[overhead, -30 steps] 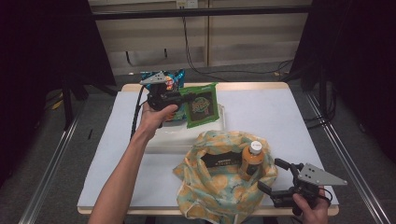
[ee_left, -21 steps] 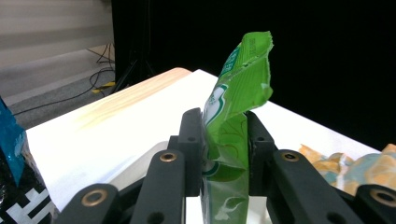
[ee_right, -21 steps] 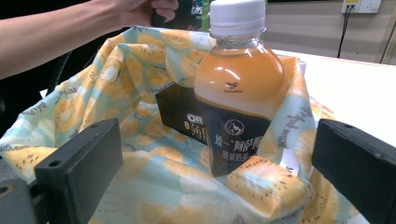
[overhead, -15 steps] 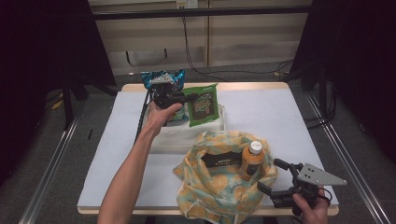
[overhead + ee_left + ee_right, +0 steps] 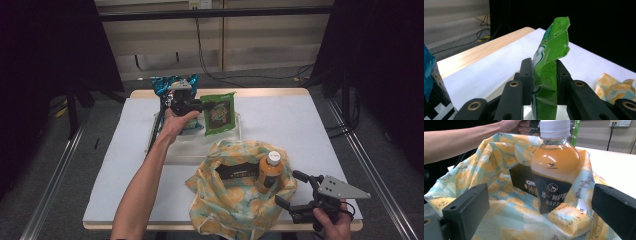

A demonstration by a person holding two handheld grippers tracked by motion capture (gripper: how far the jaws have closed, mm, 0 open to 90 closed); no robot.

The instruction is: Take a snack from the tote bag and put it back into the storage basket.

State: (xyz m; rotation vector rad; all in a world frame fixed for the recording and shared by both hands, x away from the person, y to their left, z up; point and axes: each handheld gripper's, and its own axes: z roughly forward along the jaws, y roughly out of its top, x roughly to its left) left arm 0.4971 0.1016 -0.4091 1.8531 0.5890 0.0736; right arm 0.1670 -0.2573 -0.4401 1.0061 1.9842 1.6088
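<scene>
My left gripper [image 5: 196, 105] is shut on a green snack packet [image 5: 218, 113], which hangs upright over a clear tray [image 5: 192, 150] at the far middle of the table. In the left gripper view both pads pinch the green packet [image 5: 554, 42] low on its crumpled edge. An orange-printed cloth bag [image 5: 235, 202] sits near the front edge. It holds an orange drink bottle [image 5: 270, 170] and a black box [image 5: 237, 172]. My right gripper [image 5: 290, 189] stands open at the bag's right side. In the right gripper view the bottle [image 5: 554, 167] rises between the wide-apart jaws, untouched.
A blue snack bag [image 5: 172, 84] stands at the tray's far left corner, just behind my left gripper. The white table cover [image 5: 300, 125] ends in a wooden edge at the back. Metal rails run down both sides of the table.
My left gripper has sunk a little with the green packet, uncovering more of the blue bag behind it. The right gripper has kept still.
</scene>
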